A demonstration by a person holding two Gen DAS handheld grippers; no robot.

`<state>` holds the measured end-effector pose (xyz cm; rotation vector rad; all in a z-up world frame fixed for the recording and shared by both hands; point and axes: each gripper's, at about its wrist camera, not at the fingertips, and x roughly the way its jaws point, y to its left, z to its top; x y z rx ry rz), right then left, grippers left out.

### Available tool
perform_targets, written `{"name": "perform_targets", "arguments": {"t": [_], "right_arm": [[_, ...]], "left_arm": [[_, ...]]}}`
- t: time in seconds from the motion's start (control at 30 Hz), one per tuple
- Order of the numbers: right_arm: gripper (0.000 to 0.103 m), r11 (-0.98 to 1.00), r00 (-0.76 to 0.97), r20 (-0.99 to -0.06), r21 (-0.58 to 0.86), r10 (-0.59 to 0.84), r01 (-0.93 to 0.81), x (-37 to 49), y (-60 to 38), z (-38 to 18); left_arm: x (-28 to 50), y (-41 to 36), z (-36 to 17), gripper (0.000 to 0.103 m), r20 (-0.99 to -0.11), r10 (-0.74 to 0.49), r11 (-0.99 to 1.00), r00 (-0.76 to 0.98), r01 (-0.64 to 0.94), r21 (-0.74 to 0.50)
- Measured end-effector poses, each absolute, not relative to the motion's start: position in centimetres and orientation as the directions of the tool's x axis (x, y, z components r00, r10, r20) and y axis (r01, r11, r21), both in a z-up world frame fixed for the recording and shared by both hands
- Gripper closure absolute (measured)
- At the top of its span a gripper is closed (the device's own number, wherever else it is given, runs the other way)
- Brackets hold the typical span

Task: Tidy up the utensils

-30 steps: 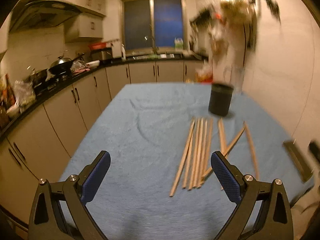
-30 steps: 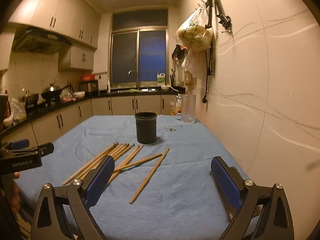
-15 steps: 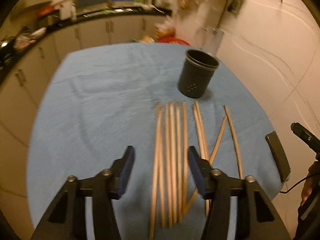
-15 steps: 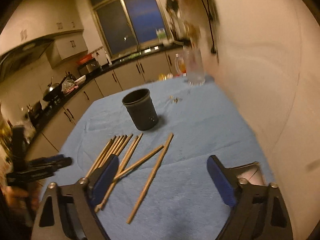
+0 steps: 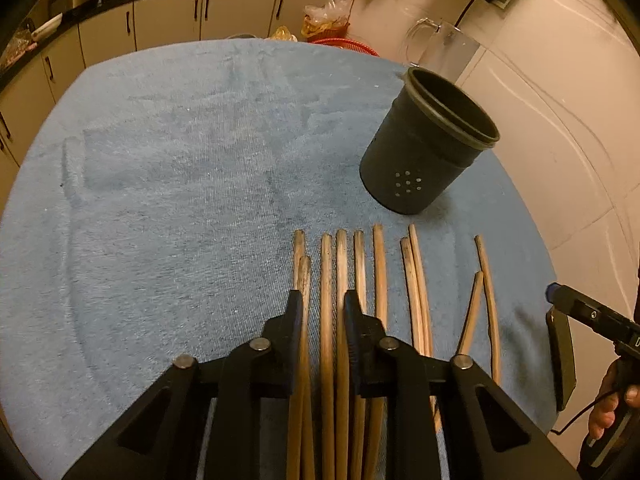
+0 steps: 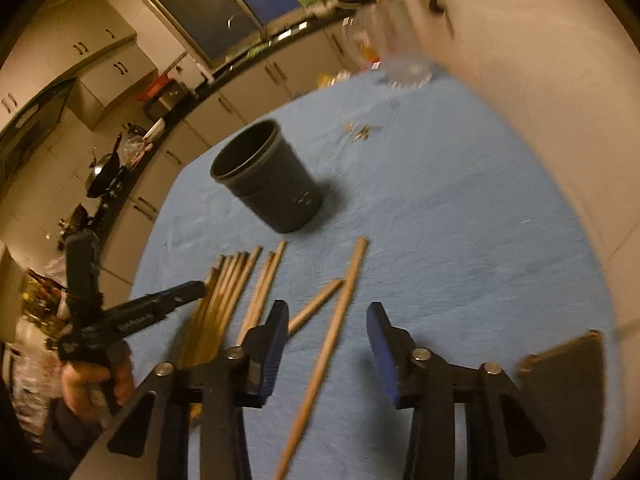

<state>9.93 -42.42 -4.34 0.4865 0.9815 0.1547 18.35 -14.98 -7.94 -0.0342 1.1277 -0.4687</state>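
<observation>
Several wooden chopsticks (image 5: 380, 264) lie side by side on a blue cloth (image 5: 180, 184). A black perforated utensil cup (image 5: 430, 144) stands upright beyond them. My left gripper (image 5: 322, 304) is low over the bundle, its jaws narrowed around two chopsticks (image 5: 332, 280) but still a little apart. In the right wrist view the cup (image 6: 268, 184) stands beyond the chopstick bundle (image 6: 228, 292). My right gripper (image 6: 326, 320) is open above a single loose chopstick (image 6: 340, 312) that lies between its fingers.
A dark phone (image 6: 568, 376) lies on the cloth at the right edge. A clear glass pitcher (image 5: 444, 48) stands behind the cup by the wall. Small metal bits (image 6: 362, 132) lie on the far cloth. Kitchen cabinets (image 5: 168, 16) run along the back and left.
Both grippers have dropped and moved forward toward the chopsticks. The left jaws have narrowed around two chopsticks. The right jaws have narrowed somewhat over the loose chopstick.
</observation>
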Motion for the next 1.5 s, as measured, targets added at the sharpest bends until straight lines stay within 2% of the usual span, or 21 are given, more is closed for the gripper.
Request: {"name": "perform_targets", "arguments": {"t": [0.03,0.13,0.37,0.47,0.57,0.7,0.87,1.0,1.07,1.33,1.5], "right_arm": [[0.062,0.876,0.542,-0.76,0.474,0.358,0.085,10.5,-42.1,-4.6],[0.063,0.871,0.509,-0.767,0.486,0.39,0.065,11.7,-40.3,-5.0],[0.063,0.814,0.417,-0.773,0.568,0.478,0.121,13.7,-38.6,-7.9],[0.063,0.81,0.412,-0.771,0.574,0.486,0.121,14.6,-37.8,-8.1],[0.064,0.826,0.411,-0.78,0.555,0.472,0.104,15.7,-36.6,-8.0],[0.065,0.858,0.419,-0.809,0.499,0.412,0.12,17.8,-35.6,-8.1],[0.065,0.859,0.423,-0.819,0.487,0.386,0.159,19.0,-35.9,-8.2],[0.071,0.886,0.401,-0.848,0.437,0.347,0.157,20.9,-34.8,-8.7],[0.081,0.895,0.394,-0.857,0.418,0.331,0.157,21.8,-34.1,-8.9],[0.091,0.952,0.377,-0.906,0.265,0.192,0.151,23.9,-31.6,-9.3],[0.092,0.995,0.383,-0.923,0.075,0.044,0.065,24.6,-28.3,-8.9]], "left_arm": [[18.4,-14.8,-8.0,0.095,-0.858,-0.381,0.903,0.343,0.339,-0.265],[18.7,-14.0,-8.1,0.098,-0.85,-0.403,0.9,0.339,0.313,-0.302],[19.2,-11.0,-8.5,0.1,-0.841,-0.403,0.909,0.36,0.264,-0.322],[19.1,-9.6,-8.7,0.1,-0.822,-0.442,0.895,0.358,0.244,-0.375],[18.2,-9.9,-7.4,0.1,-0.79,-0.504,0.86,0.348,0.29,-0.421],[18.1,-12.3,-6.9,0.099,-0.804,-0.482,0.862,0.349,0.356,-0.361],[19.2,-14.2,-8.9,0.099,-0.838,-0.438,0.878,0.325,0.356,-0.32],[19.4,-13.8,-9.5,0.099,-0.839,-0.424,0.89,0.34,0.328,-0.317],[19.3,-12.8,-9.3,0.101,-0.833,-0.42,0.896,0.359,0.309,-0.319],[19.7,-8.8,-9.4,0.102,-0.836,-0.418,0.904,0.356,0.251,-0.346],[19.7,-8.8,-9.2,0.102,-0.806,-0.481,0.875,0.345,0.242,-0.419]]}}
